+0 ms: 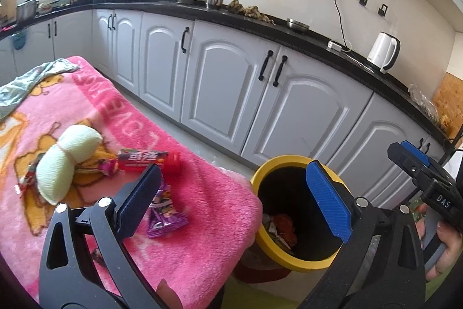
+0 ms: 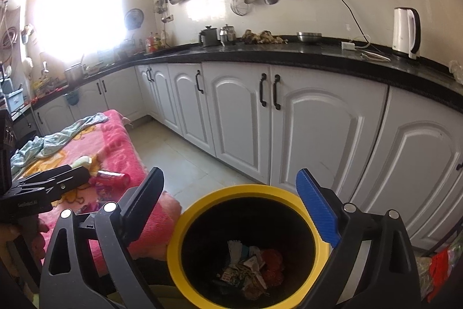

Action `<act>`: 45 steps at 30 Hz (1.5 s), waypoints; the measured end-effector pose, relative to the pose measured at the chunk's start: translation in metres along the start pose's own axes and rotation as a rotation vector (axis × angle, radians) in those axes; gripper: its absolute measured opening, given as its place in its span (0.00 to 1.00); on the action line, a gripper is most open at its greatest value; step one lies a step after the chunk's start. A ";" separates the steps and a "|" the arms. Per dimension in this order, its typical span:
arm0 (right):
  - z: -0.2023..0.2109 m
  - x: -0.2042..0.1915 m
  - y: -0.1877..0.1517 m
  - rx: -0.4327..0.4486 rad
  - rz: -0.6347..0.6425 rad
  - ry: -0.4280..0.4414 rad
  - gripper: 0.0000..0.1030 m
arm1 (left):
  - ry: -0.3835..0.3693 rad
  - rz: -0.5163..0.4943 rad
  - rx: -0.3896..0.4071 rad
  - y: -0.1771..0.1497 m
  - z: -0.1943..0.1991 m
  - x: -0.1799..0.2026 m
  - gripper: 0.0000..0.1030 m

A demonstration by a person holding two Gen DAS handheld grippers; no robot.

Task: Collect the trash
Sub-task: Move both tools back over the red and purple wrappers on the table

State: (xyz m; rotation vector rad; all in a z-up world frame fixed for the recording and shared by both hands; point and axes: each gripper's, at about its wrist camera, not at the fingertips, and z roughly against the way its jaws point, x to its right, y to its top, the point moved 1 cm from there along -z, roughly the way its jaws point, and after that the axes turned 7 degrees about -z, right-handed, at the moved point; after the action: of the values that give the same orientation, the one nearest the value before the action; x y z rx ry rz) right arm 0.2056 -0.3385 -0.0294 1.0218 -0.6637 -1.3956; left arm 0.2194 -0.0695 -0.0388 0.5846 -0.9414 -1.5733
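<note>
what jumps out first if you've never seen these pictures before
The hot-pink blanket fills the lower left of the left wrist view, strewn with a red wrapper, a purple wrapper and a pale green bundle. Beside its edge stands a yellow-rimmed bin, with trash already at the bottom. Both the left gripper and the right gripper are open and empty.
</note>
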 end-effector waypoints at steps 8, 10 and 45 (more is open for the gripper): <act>0.009 -0.029 0.003 0.018 0.051 0.040 0.89 | 0.043 0.022 0.033 -0.001 0.022 -0.020 0.89; 0.012 -0.036 0.004 0.022 0.062 0.049 0.89 | 0.056 0.022 0.044 -0.001 0.028 -0.026 0.89; 0.014 -0.165 -0.024 -0.042 0.281 0.245 0.92 | 0.234 0.158 0.082 -0.028 0.087 -0.136 0.89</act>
State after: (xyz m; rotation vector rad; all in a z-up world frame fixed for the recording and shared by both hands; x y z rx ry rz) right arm 0.1641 -0.1774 -0.0133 1.0042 -0.5693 -1.0176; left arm 0.1644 0.0842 -0.0310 0.7176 -0.8557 -1.2988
